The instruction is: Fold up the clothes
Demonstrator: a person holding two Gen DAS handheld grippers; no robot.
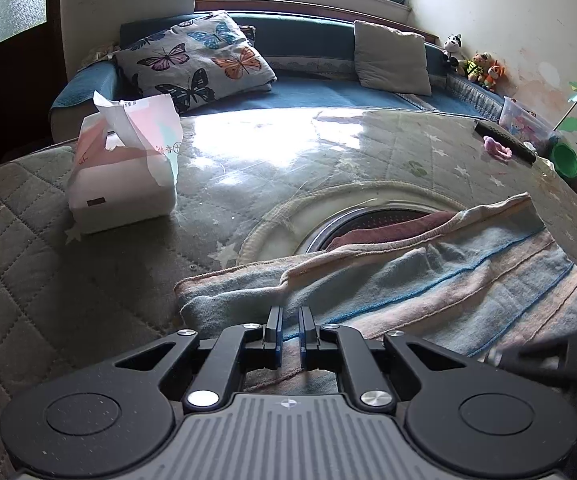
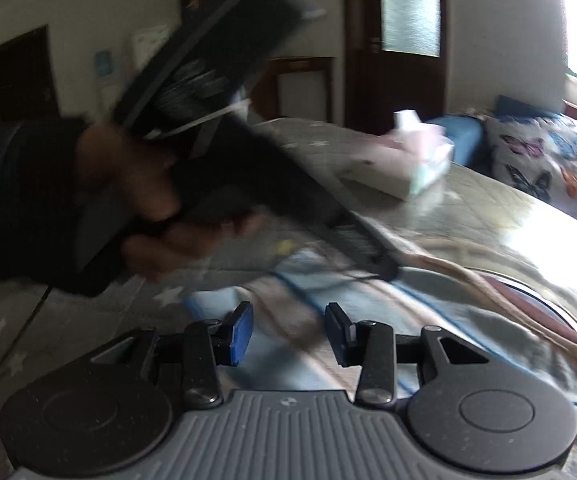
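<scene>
Striped knit cloth, soft and matt, lower right of left-wrist view, on a quilted fabric cover under a glossy clear sheet, centre. Paper bag at left, w/ matt creases. Gripper bodies: matt black plastic w/ shiny metal screws; pads blue, ribbed.

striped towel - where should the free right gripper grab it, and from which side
Probably the striped towel is best taken at its near right corner, coming from the front edge with the right gripper angled down. The towel lies flat there with a free hem, and the left gripper is at the near left edge.
</scene>
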